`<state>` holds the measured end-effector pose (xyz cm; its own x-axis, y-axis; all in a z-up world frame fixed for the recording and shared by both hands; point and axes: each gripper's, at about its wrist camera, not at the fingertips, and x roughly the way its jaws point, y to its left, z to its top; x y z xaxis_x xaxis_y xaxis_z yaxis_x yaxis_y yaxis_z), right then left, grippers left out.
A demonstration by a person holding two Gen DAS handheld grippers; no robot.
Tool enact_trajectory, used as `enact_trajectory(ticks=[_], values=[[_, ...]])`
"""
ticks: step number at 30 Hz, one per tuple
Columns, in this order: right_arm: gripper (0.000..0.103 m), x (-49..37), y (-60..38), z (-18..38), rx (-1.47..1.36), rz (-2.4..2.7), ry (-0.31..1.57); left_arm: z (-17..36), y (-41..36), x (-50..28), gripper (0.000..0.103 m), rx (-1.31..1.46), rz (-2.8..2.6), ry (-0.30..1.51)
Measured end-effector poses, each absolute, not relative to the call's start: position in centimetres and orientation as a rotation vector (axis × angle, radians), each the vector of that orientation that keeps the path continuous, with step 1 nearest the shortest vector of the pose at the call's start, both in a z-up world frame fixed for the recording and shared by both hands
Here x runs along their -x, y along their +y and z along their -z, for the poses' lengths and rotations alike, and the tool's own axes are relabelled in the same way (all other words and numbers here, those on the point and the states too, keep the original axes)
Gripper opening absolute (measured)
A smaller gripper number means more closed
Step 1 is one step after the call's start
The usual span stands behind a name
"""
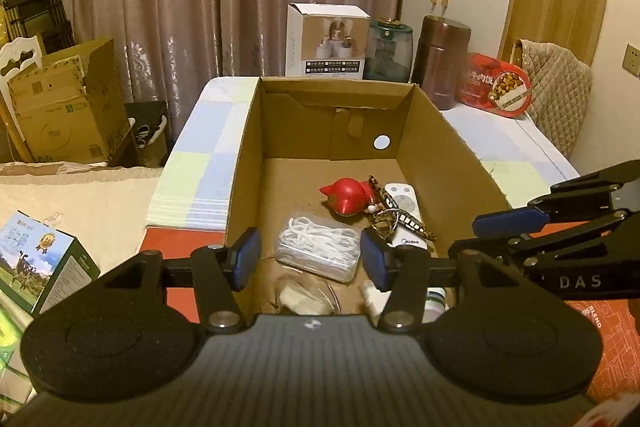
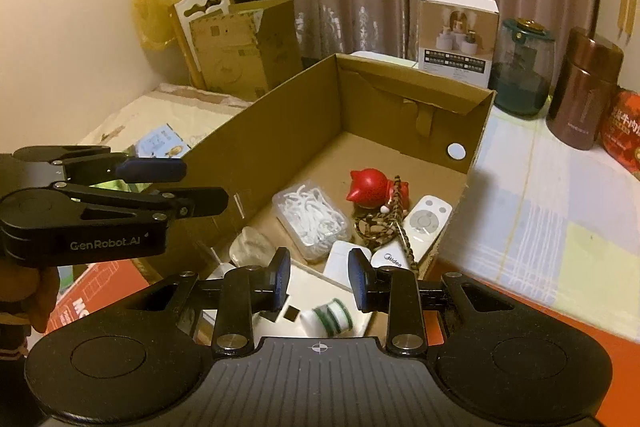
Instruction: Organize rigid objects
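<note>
I judge the sorting well under way: most of the small rigid things already lie inside the open brown cardboard box (image 1: pixel 452 163), which sits on a bed covered with a pale checked sheet (image 2: pixel 540 211). In it I see a red round cat-eared figurine (image 1: pixel 347 195), a clear plastic case of white floss picks (image 1: pixel 318 251), a white remote control (image 2: pixel 425 223) with a brown patterned cord (image 2: pixel 394 217) draped across it, and, at the near end, a small white spool wound with green (image 2: pixel 334 319).

Both my claws hang over the near edge of the box with nothing in them. The left claw (image 1: pixel 310 259) has its blue pads moderately apart, framing the floss case below but clear of it. The right claw (image 2: pixel 319 277) stands with a narrower gap, empty, above the white spool and a white box-like piece I cannot identify in this dim, blurred corner.

So the step in hand looks like the pause between a drop and the next pick. The next move, I think, calls for lifting away from the box toward something still outside it, perhaps the printed blue-and-green carton (image 1: pixel 38 261) lying left of it, and opening wider to span it.
</note>
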<state>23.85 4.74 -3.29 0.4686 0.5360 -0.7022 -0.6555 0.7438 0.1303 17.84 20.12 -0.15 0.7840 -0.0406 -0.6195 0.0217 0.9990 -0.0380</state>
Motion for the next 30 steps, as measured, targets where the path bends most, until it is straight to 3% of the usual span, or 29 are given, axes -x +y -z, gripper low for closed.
enact_trajectory(ticks=[9, 11, 15, 21, 26, 30], values=[[0.038, -22.7, 3.6, 2.2, 0.134, -0.697, 0.781, -0.9, 20.5, -16.4, 0.051, 0.05, 0.038, 0.651], [0.04, -22.3, 3.1, 1.6, 0.111, -0.681, 0.776, -1.5, 20.7, -15.8, 0.058, 0.063, 0.035, 0.647], [0.058, -20.9, 2.1, 0.3, 0.069, -0.629, 0.766, -2.9, 20.7, -14.4, 0.072, 0.075, 0.028, 0.645], [0.075, -18.2, 0.8, -1.3, 0.015, -0.552, 0.758, -5.0, 21.0, -11.8, 0.088, 0.091, 0.016, 0.639], [0.08, -15.3, 0.1, -2.2, -0.009, -0.509, 0.762, -6.3, 20.5, -9.2, 0.098, 0.076, -0.007, 0.635], [0.081, -13.2, -0.4, -2.5, -0.021, -0.484, 0.772, -7.0, 19.8, -7.1, 0.099, 0.07, -0.008, 0.638]])
